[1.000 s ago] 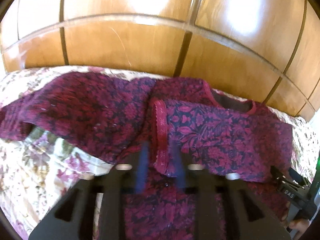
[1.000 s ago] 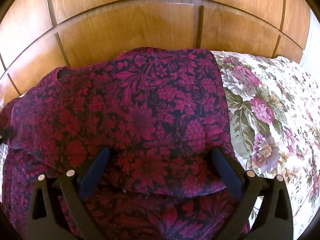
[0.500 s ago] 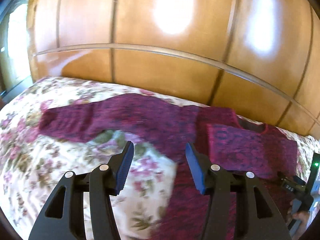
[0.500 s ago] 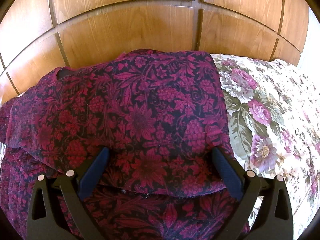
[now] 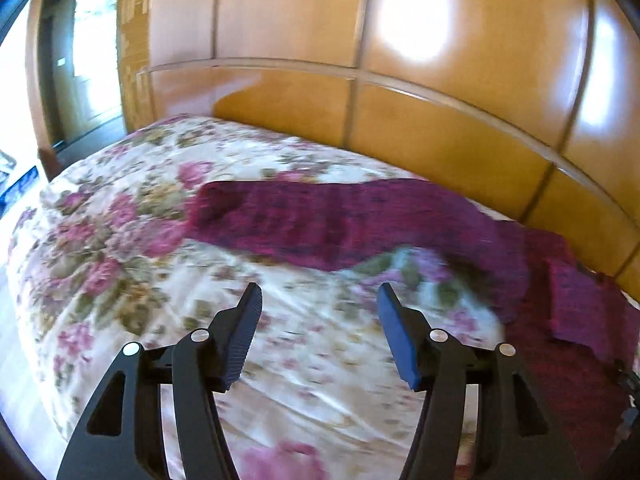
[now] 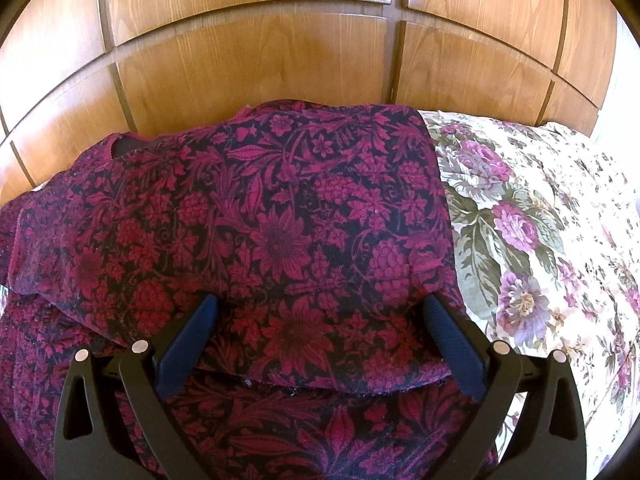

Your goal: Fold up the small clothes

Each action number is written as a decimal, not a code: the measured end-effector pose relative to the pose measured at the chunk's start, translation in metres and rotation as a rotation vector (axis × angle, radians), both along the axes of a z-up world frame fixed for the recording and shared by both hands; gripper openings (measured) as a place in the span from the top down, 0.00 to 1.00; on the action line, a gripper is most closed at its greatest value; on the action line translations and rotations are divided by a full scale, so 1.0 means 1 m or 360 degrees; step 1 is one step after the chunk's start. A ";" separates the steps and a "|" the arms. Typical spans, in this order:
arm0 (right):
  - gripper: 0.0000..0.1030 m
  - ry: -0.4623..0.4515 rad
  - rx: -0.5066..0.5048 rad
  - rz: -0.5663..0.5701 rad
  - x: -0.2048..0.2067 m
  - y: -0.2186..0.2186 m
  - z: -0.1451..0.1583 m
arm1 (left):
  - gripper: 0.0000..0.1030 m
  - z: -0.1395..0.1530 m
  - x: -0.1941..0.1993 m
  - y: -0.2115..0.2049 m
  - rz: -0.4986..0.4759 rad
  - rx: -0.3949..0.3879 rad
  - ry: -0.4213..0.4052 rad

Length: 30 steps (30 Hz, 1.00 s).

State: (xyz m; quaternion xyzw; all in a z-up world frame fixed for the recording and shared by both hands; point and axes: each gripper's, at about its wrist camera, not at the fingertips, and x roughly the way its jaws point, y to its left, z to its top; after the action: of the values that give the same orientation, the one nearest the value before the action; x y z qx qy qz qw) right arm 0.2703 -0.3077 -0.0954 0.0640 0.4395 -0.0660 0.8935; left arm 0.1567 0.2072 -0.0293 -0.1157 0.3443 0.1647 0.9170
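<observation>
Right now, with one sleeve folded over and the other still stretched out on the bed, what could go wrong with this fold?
1. The left hand-held gripper, jaws just opening and empty, hangs over bare bedspread; it may pinch bedding along with the stretched sleeve.
2. Dragging that sleeve could shift the garment and undo the fold already made.
3. The right hand-held gripper stands open above the fold, pinning nothing.

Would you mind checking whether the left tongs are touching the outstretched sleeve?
Apart. In the left wrist view, the left tongs stand open with only the floral bedspread between the pads, and a strip of it separates them from the sleeve.
</observation>
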 end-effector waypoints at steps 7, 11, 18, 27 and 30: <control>0.02 0.0002 -0.0005 -0.0001 0.000 0.000 0.000 | 0.43 -0.011 0.002 0.051 0.0114 0.0077 0.0041; 0.02 0.0001 -0.0007 -0.0001 0.000 0.001 0.000 | 0.43 -0.016 0.010 0.077 0.0156 0.0135 0.0072; 0.02 0.0001 -0.0007 -0.0001 0.000 0.001 0.000 | 0.34 -0.022 0.028 0.103 0.0186 0.0212 0.0092; 0.02 0.0000 -0.0008 0.0000 0.000 0.001 0.000 | 0.24 -0.048 0.075 0.161 0.0189 -0.0221 0.0146; 0.02 0.0001 -0.0007 0.0000 0.000 0.001 0.000 | 0.35 -0.058 0.085 0.176 0.0197 -0.0387 0.0154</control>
State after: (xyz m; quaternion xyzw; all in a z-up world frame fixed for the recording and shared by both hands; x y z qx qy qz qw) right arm 0.2700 -0.3068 -0.0956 0.0620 0.4397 -0.0669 0.8935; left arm 0.2421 0.3837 -0.0874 -0.2388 0.3978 0.1834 0.8667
